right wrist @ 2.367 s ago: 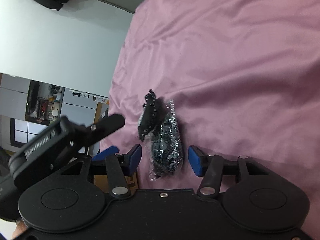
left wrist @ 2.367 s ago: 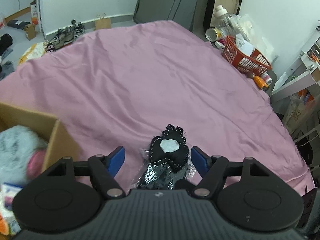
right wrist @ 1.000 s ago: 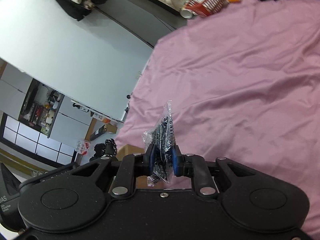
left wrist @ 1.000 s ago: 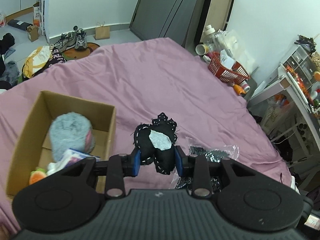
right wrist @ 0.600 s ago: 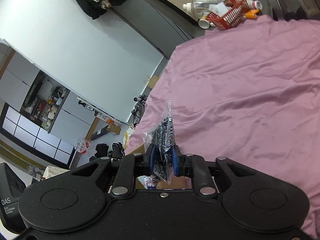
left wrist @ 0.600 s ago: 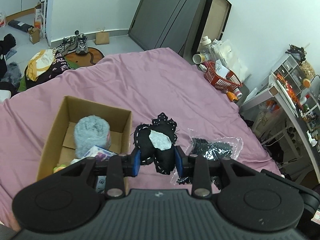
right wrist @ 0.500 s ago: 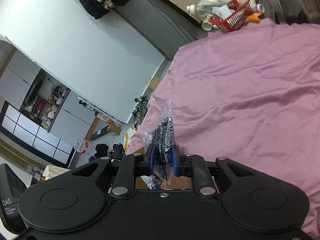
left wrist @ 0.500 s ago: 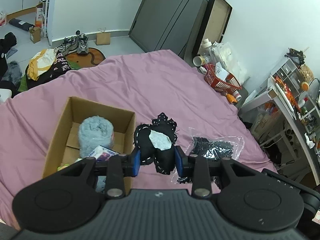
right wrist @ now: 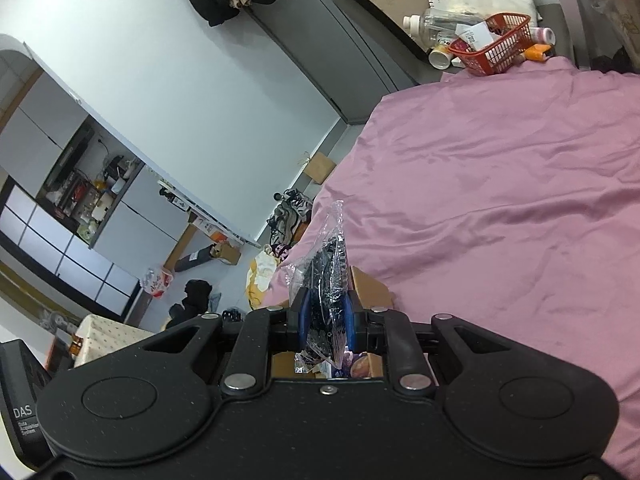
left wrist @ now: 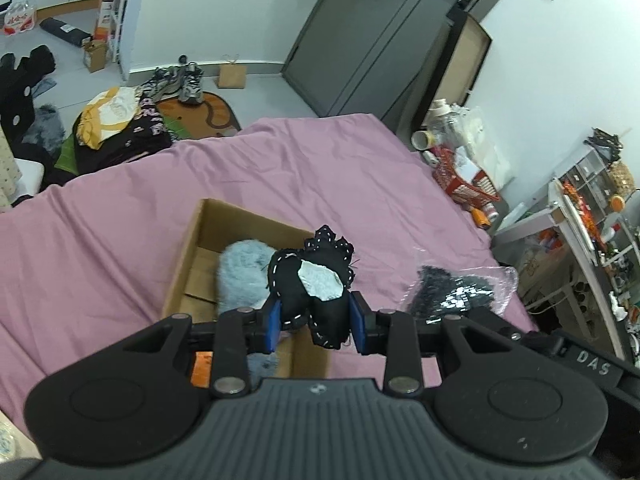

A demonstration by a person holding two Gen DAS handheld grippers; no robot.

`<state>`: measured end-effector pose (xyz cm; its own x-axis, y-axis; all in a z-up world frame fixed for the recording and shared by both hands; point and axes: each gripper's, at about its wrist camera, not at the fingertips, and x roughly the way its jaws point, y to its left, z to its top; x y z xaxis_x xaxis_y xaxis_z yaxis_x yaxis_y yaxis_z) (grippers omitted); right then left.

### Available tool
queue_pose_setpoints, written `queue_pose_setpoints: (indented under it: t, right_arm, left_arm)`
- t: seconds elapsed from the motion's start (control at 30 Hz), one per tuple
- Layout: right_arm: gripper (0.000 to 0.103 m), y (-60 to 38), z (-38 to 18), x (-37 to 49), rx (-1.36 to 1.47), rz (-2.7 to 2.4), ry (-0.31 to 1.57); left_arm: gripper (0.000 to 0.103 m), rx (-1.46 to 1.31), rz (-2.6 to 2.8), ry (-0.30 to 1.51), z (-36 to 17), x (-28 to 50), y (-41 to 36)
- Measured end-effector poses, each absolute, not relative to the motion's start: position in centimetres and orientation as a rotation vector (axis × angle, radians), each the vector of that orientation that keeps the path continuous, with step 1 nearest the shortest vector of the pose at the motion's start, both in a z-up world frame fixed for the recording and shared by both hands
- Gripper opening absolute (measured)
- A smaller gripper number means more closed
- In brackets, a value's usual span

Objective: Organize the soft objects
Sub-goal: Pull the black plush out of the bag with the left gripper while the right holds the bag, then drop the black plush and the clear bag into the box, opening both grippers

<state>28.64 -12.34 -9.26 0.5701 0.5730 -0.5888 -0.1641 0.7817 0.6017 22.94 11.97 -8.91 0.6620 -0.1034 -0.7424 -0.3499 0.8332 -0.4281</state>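
Black stitched soft toy (left wrist: 310, 286): clamped between the blue pads of the left gripper (left wrist: 316, 322); black fabric with white stitching along the edges and a grey patch on top; held in the air over the right part of the cardboard box (left wrist: 188, 256).
Left gripper pose: aimed forward and downward over the box, fingers drawn in narrow against the toy's sides, the toy bulging up above the pads.
Plastic bag of black pieces (right wrist: 328, 276): pinched edge-on between the blue pads of the right gripper (right wrist: 326, 320), its clear top corner sticking upward; in the left wrist view the same bag (left wrist: 460, 290) shows flat-side on, just right of the toy.
Right gripper pose: rolled to one side so the room looks tilted; jaws nearly together on the thin bag; held above the near edge of the box (right wrist: 370, 290).
Cardboard box: open, sitting on the pink bedsheet (left wrist: 320, 176); a fluffy grey-blue soft item (left wrist: 242, 272) lies inside, partly behind the toy.
Surroundings: a red basket (left wrist: 466, 188) stands beyond the bed's far right corner; shoes (left wrist: 186, 80) and clothes lie on the floor.
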Motion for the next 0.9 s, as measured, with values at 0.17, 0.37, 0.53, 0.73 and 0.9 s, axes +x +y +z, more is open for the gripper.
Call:
queue_pose_setpoints:
  t: [0.17,0.37,0.53,0.73,0.9]
  right_arm:
    - [0.017,-10.5,-9.9,29.3,0.497,0.453,0.872]
    - [0.018,-8.0,-10.8,30.4,0.423,0.445,0.894]
    - [0.018,-6.0,-11.2,31.3,0.337,0.421,0.921]
    - [0.018,-3.9,-11.8,32.4,0.289,0.415,0.953]
    - [0.018,-3.0,-12.0,32.9,0.248,0.411,0.947]
  left_arm:
    - [0.033,-0.578,0.166,0.879,-10.3,23.4,13.6]
    - [0.034,-0.564,0.181,0.925,-12.4,24.3,15.0]
    - [0.036,-0.562,0.197,0.972,-13.9,25.0,16.3]
    - [0.041,-0.548,0.186,1.032,-15.1,25.9,17.3]
    - [0.047,-0.541,0.206,1.035,-15.2,25.8,17.8]
